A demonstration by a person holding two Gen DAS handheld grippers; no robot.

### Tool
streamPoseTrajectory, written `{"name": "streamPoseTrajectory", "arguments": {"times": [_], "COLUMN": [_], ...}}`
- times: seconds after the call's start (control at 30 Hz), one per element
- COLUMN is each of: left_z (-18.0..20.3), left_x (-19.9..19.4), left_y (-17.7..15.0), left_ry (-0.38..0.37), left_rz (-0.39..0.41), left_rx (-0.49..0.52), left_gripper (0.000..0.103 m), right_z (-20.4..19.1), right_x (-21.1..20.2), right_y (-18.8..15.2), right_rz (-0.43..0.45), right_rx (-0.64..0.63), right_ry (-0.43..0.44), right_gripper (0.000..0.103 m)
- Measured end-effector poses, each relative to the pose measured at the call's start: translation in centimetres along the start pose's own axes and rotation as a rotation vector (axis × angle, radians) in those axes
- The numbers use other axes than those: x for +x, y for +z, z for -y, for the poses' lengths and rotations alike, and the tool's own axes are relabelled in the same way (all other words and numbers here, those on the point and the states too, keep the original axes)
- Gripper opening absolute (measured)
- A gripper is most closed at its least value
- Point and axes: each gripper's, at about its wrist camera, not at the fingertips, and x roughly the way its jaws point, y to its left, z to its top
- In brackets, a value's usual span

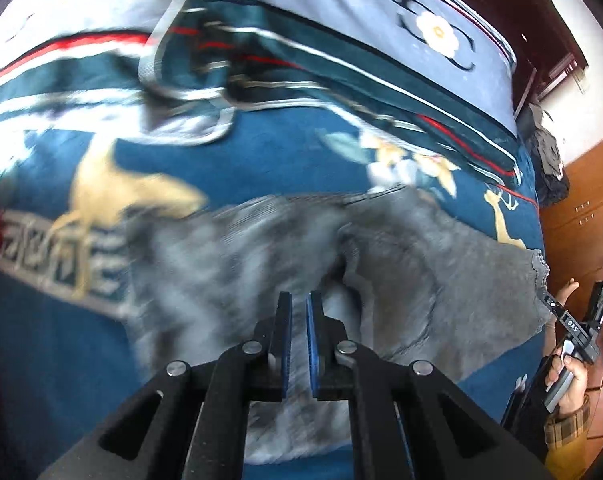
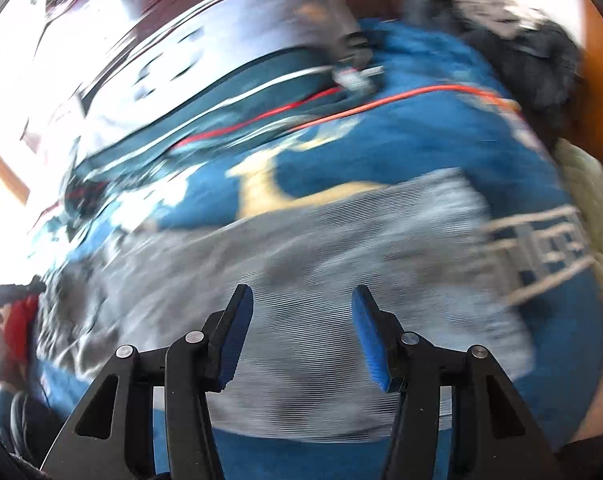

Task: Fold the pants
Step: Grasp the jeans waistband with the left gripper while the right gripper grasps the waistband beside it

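Grey pants point(image 1: 421, 272) lie spread on a blue patterned bedspread point(image 1: 61, 340), blurred by motion. My left gripper point(image 1: 299, 308) hangs just above their middle, its blue pads parted only by a narrow slit, with no cloth visibly clamped. A cuffed leg end reaches toward the bed's right edge. In the right wrist view the pants point(image 2: 321, 248) run as a grey band across the bedspread point(image 2: 381, 148). My right gripper point(image 2: 301, 300) stands open above them with nothing between its fingers. At the right edge of the left wrist view a person's hand point(image 1: 569, 376) holds that other gripper.
A folded quilt point(image 1: 341, 60) with teal, white and red stripes lies at the back of the bed. A heap of dark clothes point(image 1: 549, 160) sits at the far right corner, seen also as dark clothes point(image 2: 533, 40). Wooden cabinets point(image 1: 581, 208) stand beyond the bed.
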Motion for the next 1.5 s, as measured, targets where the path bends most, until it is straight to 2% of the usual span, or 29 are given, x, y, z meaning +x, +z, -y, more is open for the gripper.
{"name": "streamPoseTrajectory", "arguments": {"times": [0.13,0.3,0.37,0.43,0.63,0.77,0.8,0.83,0.87,0.9,0.97,1.07,1.13,1.23,1.3,1.33,1.37,1.4,1.43,1.47,1.5], "left_z": [-4.0,-6.9,-7.6,-8.1,-9.0,-9.4,-9.5,-9.7,-10.0,-10.3,-11.0,-11.4,-11.3,-11.3,-11.3,-11.3,-11.3,-11.4,-11.4,-11.4,-11.4], "left_x": [-1.2,-1.0,-0.3,0.7,3.6,4.7,4.7,4.7,4.6,4.5,4.2,4.7,5.2,6.3,6.5,6.4,6.4,6.4,6.4,6.4,6.5], "left_y": [-1.3,0.3,1.4,2.3,3.5,2.8,2.7,2.6,2.5,2.4,2.3,2.3,2.4,2.4,2.4,2.4,2.4,2.3,2.3,2.2,2.2], "left_ry": [0.0,-0.075,-0.082,-0.082,-0.103,-0.105,-0.11,-0.112,-0.11,-0.11,-0.109,-0.083,-0.068,-0.053,-0.056,-0.057,-0.058,-0.06,-0.062,-0.063,-0.061], "left_rz": [0.027,0.071,0.072,0.072,0.053,0.056,0.063,0.071,0.081,0.091,0.113,0.111,0.106,0.093,0.093,0.095,0.096,0.094,0.095,0.096,0.097], "left_rx": [-0.081,-0.173,-0.189,-0.199,-0.226,-0.237,-0.239,-0.243,-0.25,-0.257,-0.269,-0.263,-0.251,-0.249,-0.25,-0.244,-0.239,-0.237,-0.239,-0.242,-0.242], "left_gripper": [0.009,0.009,0.009,0.009,0.009,0.003,0.002,0.002,0.001,0.001,0.001,0.001,0.001,0.001,0.001,0.001,0.001,0.001,0.001,0.001,0.001], "right_z": [-6.6,-14.8,-17.6,-19.8,-22.2,-23.0,-23.7,-24.5,-25.3,-25.9,-26.2,-25.4,-25.1,-24.0,-23.6,-23.5,-23.6,-23.7,-23.7,-23.8,-24.0], "right_x": [2.4,6.3,8.3,10.6,17.0,19.2,19.4,19.8,20.2,20.2,19.4,17.3,17.1,18.7,19.4,19.7,19.6,19.3,19.1,18.9,18.9], "right_y": [0.5,3.4,4.8,6.3,9.3,9.1,8.8,8.2,7.6,7.1,6.9,8.4,9.5,10.0,9.4,9.3,9.2,9.2,9.2,9.2,9.2], "right_rz": [-0.045,-0.099,-0.121,-0.152,-0.231,-0.3,-0.316,-0.336,-0.349,-0.34,-0.273,-0.117,-0.055,-0.083,-0.145,-0.171,-0.174,-0.168,-0.16,-0.151,-0.156], "right_rx": [-0.092,-0.178,-0.212,-0.233,-0.264,-0.276,-0.311,-0.361,-0.427,-0.478,-0.511,-0.427,-0.393,-0.346,-0.327,-0.315,-0.313,-0.317,-0.322,-0.331,-0.344], "right_ry": [0.097,0.234,0.261,0.239,0.17,0.263,0.259,0.236,0.174,0.127,0.108,0.113,0.078,0.051,0.123,0.157,0.171,0.181,0.195,0.205,0.213], "right_gripper": [0.05,0.05,0.05,0.05,0.05,0.049,0.043,0.021,0.012,0.011,0.008,0.007,0.007,0.008,0.009,0.015,0.032,0.042,0.064,0.068,0.068]}}
